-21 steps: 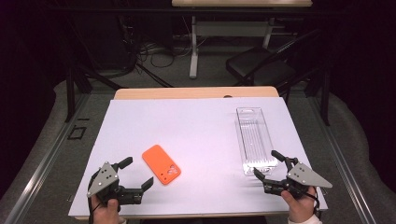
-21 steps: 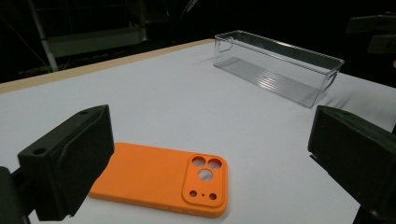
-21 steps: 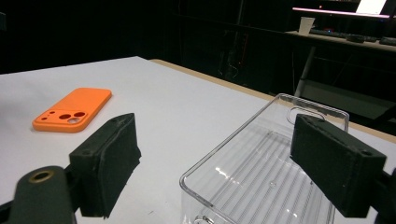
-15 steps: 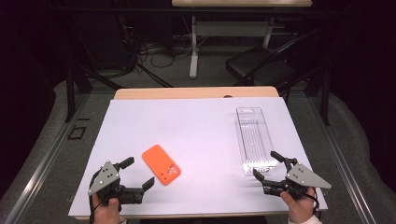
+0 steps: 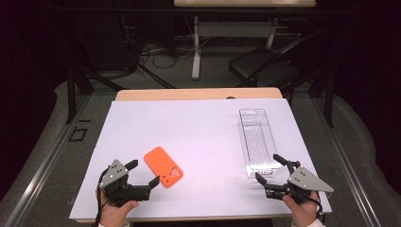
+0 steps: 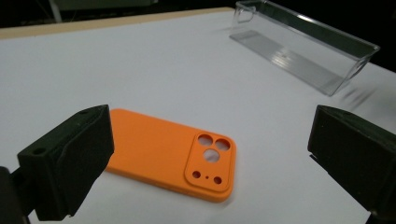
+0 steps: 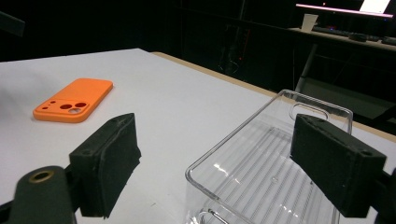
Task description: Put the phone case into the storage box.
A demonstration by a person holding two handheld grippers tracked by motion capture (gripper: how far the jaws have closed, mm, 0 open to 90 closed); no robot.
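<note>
Left gripper: you hold it near the front left corner of the worktop, jaws standing wide apart with nothing between the pads.
Phone case: orange, lying flat with its camera cut-outs facing up, toward the front left part of the worktop; in your left gripper view it sits just ahead of the gap between the jaws, touching neither pad.
Right gripper: you hold it near the front right corner of the worktop, jaws apart and clamped on nothing.
Clear tray: a long, see-through plastic tray lying along the right side of the worktop, one short end toward the front edge; in your right gripper view that near end lies in the gap between the jaws, and the pads do not press on it.
Spacing: phone case and clear tray lie well apart.
</note>
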